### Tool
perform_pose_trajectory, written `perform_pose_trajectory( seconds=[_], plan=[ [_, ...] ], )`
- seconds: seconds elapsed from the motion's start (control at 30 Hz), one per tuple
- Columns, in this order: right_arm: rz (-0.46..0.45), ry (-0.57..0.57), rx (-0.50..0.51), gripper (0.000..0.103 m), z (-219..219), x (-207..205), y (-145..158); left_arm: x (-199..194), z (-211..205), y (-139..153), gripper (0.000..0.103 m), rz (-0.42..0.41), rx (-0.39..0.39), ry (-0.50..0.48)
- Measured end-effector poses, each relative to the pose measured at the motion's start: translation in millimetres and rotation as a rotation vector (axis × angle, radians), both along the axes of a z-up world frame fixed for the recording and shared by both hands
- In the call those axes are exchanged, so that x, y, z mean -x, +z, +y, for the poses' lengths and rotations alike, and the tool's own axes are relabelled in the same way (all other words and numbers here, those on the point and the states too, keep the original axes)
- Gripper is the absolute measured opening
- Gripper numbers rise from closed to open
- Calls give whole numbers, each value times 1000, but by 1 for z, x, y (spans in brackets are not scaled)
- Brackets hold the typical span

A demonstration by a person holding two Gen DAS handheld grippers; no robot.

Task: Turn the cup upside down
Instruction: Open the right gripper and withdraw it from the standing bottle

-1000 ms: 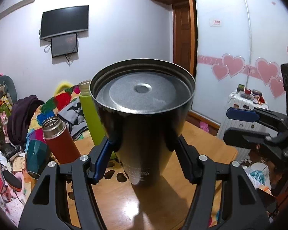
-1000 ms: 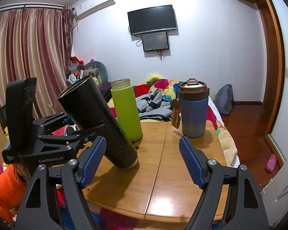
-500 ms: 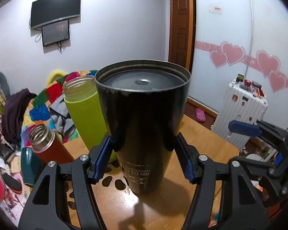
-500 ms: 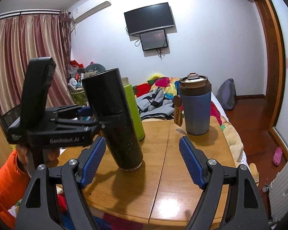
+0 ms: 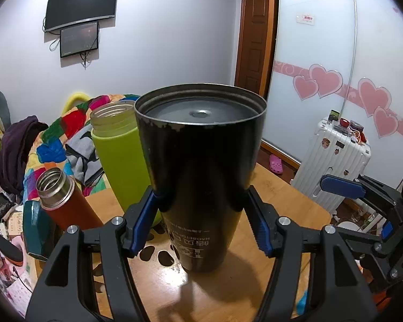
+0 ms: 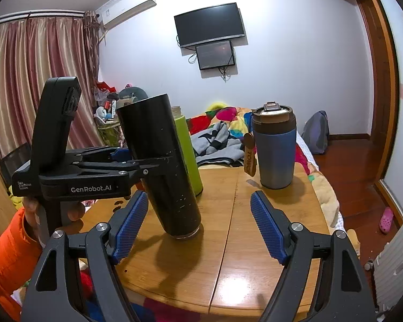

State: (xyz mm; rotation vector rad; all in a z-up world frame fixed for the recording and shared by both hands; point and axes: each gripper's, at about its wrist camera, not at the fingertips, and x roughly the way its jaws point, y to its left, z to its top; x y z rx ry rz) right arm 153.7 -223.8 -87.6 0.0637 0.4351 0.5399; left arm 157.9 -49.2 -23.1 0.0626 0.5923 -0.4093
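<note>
My left gripper point(image 5: 201, 214) clamps the black steel cup point(image 5: 198, 177) mid-body; rigid, smooth, likely slippery; right gripper point(image 6: 200, 225) jaws apart

The black cup point(image 6: 159, 166), gripped in the left tongs point(image 5: 198, 220), swung from a steep lean to nearly upright, mouth down on the surface point(image 6: 255, 214).

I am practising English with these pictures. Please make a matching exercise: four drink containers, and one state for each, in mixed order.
Column 1:
1. black cup
2. green bottle
3. blue tumbler
4. red flask

Column 2:
a. brown lid on
b. held in the left tongs, base up
c. steel mouth open
d. behind the black cup, no cap

Pairs: 1-b, 2-d, 3-a, 4-c
</note>
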Motion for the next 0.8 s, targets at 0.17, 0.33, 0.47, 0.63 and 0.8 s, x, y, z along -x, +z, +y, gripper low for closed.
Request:
perform_pose_trajectory(
  seconds=[0.17, 0.33, 0.47, 0.63, 0.8],
  plan=[
    [-10, -3, 8, 76, 2, 3, 5, 13, 0, 6, 69, -38, -30, 8],
    [-37, -12, 22, 76, 4, 8, 11, 36, 13, 16, 77, -91, -20, 45],
    [-67, -26, 17, 82, 6, 15, 21, 52, 28, 22, 86, -123, -16, 126],
    [-102, -44, 9, 84, 8, 24, 30, 81, 44, 31, 100, -194, -7, 213],
    [-136, -60, 29, 85, 16, 31, 37, 102, 48, 37, 103, -242, 10, 247]
  ],
)
